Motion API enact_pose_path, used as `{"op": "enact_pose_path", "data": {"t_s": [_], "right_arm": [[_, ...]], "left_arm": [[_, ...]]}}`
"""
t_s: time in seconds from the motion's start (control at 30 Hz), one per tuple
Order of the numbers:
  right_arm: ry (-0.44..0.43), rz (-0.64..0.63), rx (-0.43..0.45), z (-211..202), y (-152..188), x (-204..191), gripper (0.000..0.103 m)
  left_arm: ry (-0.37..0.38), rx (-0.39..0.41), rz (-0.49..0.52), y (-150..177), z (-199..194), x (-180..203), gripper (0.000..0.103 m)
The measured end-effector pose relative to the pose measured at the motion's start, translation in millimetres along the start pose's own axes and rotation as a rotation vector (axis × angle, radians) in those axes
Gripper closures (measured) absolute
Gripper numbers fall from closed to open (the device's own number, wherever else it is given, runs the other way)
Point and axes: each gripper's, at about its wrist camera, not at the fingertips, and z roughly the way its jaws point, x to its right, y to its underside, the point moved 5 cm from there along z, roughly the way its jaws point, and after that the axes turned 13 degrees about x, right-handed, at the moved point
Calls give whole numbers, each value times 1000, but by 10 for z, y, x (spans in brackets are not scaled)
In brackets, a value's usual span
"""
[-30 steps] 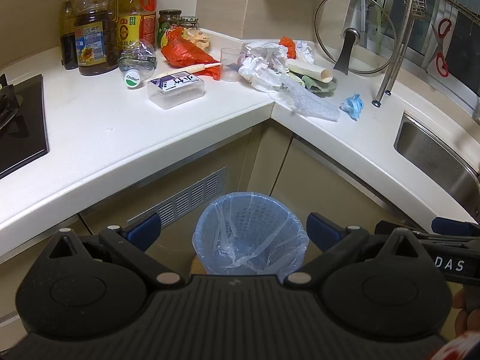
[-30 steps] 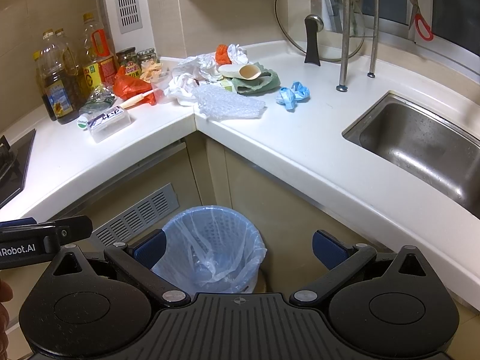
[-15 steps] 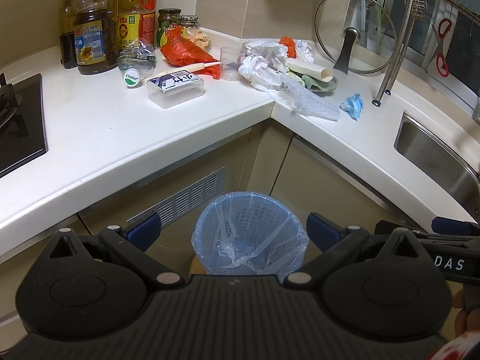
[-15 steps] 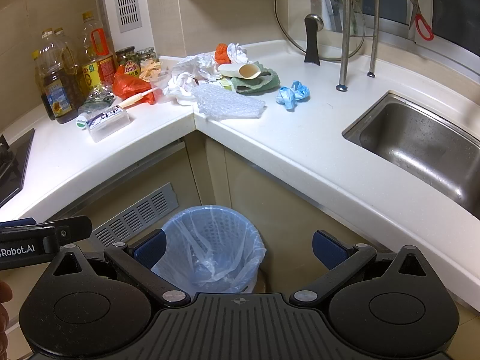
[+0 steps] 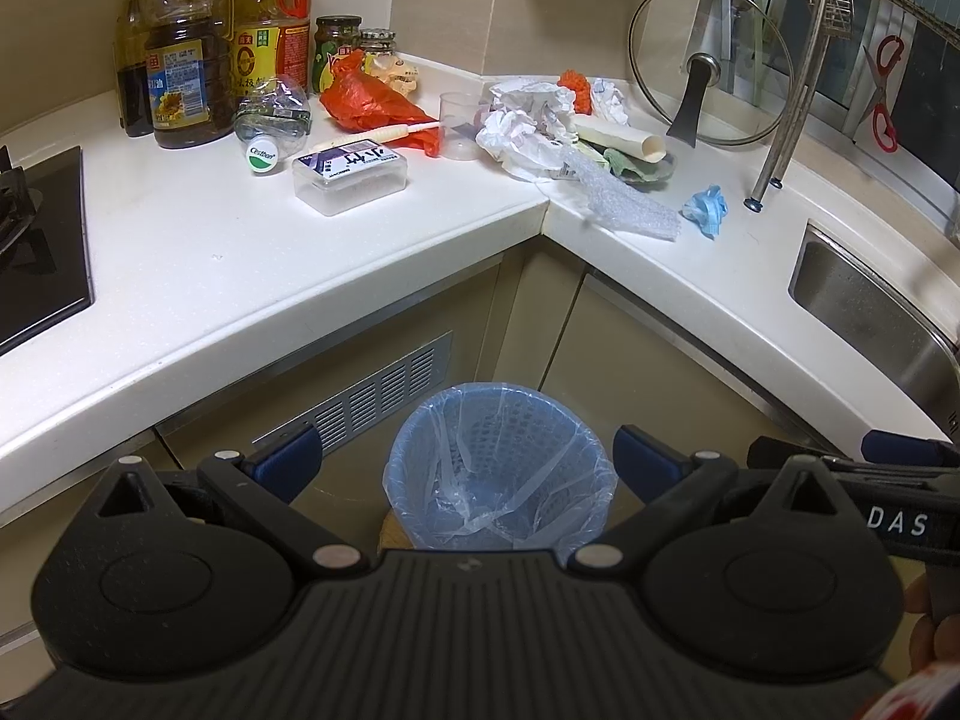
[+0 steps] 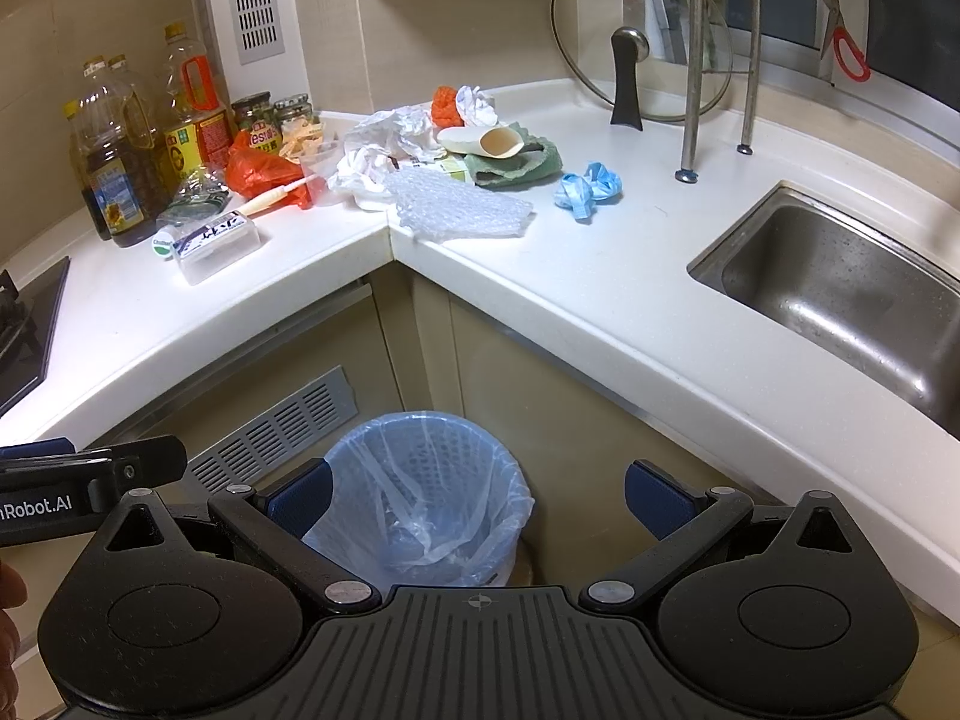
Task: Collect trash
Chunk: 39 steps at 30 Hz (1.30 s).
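A blue bin (image 5: 501, 474) (image 6: 420, 492) lined with a clear bag stands on the floor below the counter corner. Trash lies on the white counter (image 5: 210, 252): crumpled white paper (image 5: 528, 120) (image 6: 384, 144), bubble wrap (image 5: 624, 201) (image 6: 462, 210), a blue wad (image 5: 707, 209) (image 6: 588, 186), a red bag (image 5: 366, 102) (image 6: 258, 171), a crushed clear bottle (image 5: 270, 123) and a clear plastic box (image 5: 351, 174) (image 6: 216, 240). My left gripper (image 5: 468, 462) and my right gripper (image 6: 477, 489) both hang open and empty above the bin, well short of the counter.
Oil bottles (image 5: 186, 72) and jars (image 5: 336, 48) line the back wall. A black stove (image 5: 36, 252) is at the left, a steel sink (image 6: 840, 282) at the right. A glass lid (image 5: 708, 66) leans by metal rack legs (image 6: 693, 60); red scissors (image 6: 843, 30) hang behind.
Both views have crept slightly forward and up toward the counter. Neither gripper has changed its opening, and the trash has not moved.
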Motion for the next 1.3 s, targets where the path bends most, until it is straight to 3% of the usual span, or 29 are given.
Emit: {"op": "enact_pose_path", "data": {"t_s": [0.7, 1.3], "right_arm": [[-10, -4, -3, 38, -41, 26, 0], [-165, -32, 11, 306, -291, 174, 0]], "left_arm": [[-14, -3, -17, 16, 51, 21, 1], [-139, 43, -138, -128, 25, 22, 1]]}}
